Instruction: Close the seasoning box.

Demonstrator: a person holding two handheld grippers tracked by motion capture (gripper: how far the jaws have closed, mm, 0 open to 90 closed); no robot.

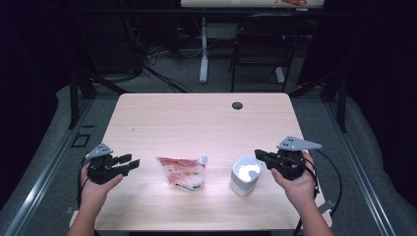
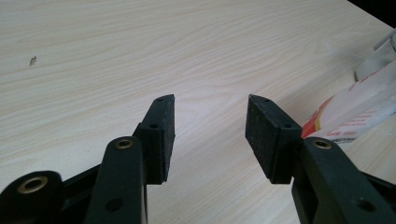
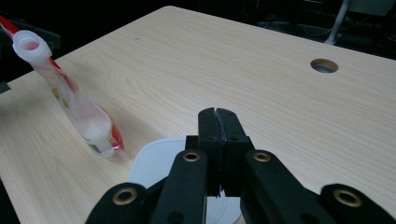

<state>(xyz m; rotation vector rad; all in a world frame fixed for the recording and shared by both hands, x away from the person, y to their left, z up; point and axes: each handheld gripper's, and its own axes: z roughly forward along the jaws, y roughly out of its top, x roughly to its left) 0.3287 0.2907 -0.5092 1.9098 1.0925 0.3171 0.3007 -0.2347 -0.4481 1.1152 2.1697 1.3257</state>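
A clear pouch with red print and a white spout (image 1: pixel 182 172) lies on the table between my hands; its edge shows in the left gripper view (image 2: pixel 359 116) and it stands tilted with the spout up in the right gripper view (image 3: pixel 74 100). A white open container (image 1: pixel 245 175) stands to its right, just below my right jaws (image 3: pixel 154 163). My left gripper (image 1: pixel 129 162) is open with nothing between its pads (image 2: pixel 164 135), a little left of the pouch. My right gripper (image 1: pixel 259 155) is shut and empty (image 3: pixel 218 122), beside the container's far rim.
The wooden table (image 1: pixel 196 123) has a cable hole (image 1: pixel 237 105) near its far edge (image 3: pixel 324 66). A black chair (image 1: pixel 260 46) and a desk leg (image 1: pixel 203 49) stand on the floor beyond the table.
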